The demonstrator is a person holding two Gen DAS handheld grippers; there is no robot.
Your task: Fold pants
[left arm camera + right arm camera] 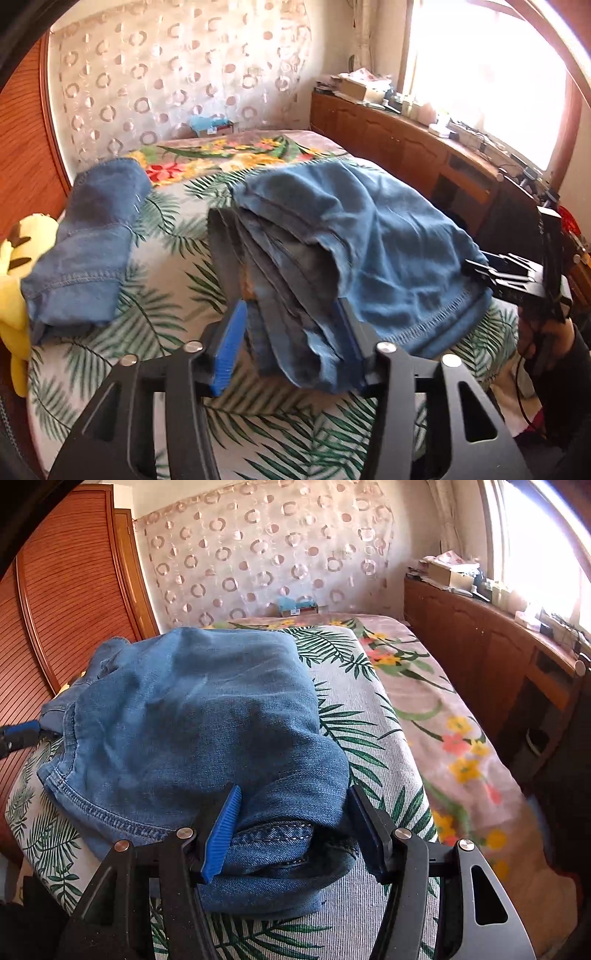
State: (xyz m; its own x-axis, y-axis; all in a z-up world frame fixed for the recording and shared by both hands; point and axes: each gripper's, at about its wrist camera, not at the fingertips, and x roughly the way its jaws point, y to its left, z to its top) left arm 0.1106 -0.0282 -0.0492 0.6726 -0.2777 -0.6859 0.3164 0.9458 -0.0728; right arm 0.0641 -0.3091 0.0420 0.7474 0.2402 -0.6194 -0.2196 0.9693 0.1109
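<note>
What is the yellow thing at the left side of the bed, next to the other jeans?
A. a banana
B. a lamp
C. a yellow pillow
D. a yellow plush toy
D: in the left wrist view a yellow plush toy with dark markings lies at the bed's left edge, partly under the smaller folded jeans.

Nothing readable here tbh. There's a small white label on the blue box point(211, 124) at the far edge of the bed point(166, 236), right by the wall, but it's way too tiny and blurry to make out any letters or numbers.
</note>
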